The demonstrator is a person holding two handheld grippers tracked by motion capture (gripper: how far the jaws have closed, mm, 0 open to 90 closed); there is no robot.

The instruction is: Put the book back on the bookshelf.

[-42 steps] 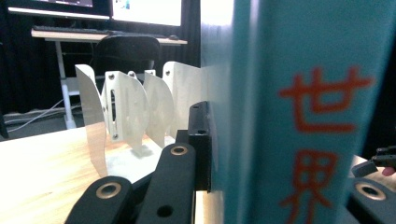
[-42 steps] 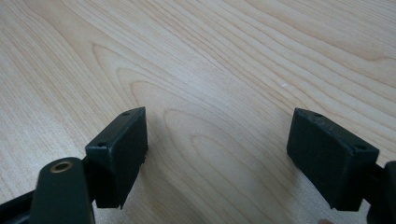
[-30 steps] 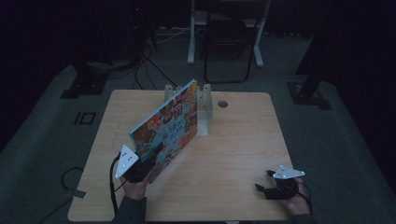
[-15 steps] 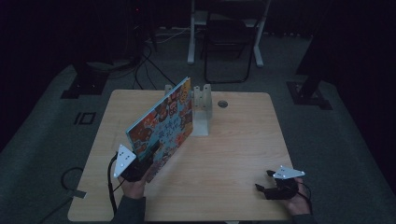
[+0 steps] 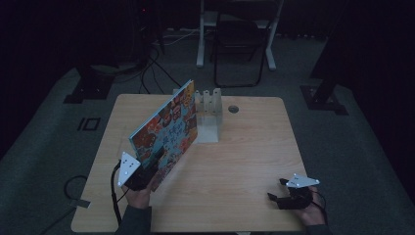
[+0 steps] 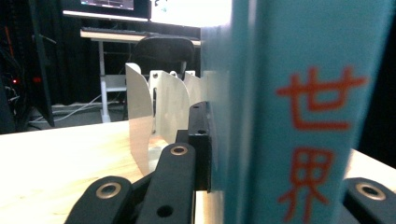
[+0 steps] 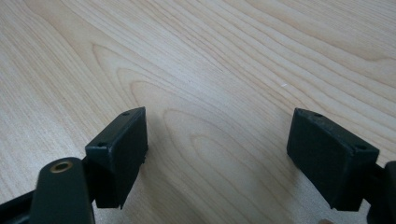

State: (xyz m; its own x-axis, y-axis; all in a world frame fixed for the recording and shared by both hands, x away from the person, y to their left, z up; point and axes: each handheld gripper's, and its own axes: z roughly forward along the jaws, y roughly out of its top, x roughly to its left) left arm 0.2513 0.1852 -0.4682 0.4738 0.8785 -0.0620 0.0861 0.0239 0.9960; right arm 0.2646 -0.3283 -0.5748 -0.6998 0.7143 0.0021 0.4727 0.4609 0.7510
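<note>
The left hand (image 5: 138, 196) comes in from the bottom edge at about 7 o'clock on the wooden table (image 5: 244, 147), forearm pointing up the table, and holds the left gripper (image 5: 147, 172) with its grey plate facing up and left. Its jaws are clamped on the near lower corner of a large book (image 5: 166, 129) with a colourful cover. The book is lifted off the tabletop, standing on edge and tilted, running from the gripper toward 12 o'clock, where its far end reaches the white rack (image 5: 208, 115) with upright dividers. In the left gripper view the book's teal spine (image 6: 299, 112) with red characters rises between the black jaws, and the rack's white dividers (image 6: 159, 116) stand just beyond it on the left.

The right hand (image 5: 306, 208) rests at about 5 o'clock near the table's front edge, well apart from the book. The right gripper (image 5: 276, 198) points toward 9 o'clock, low over the wood, its jaws spread wide with only bare wood grain (image 7: 219, 93) between them.
</note>
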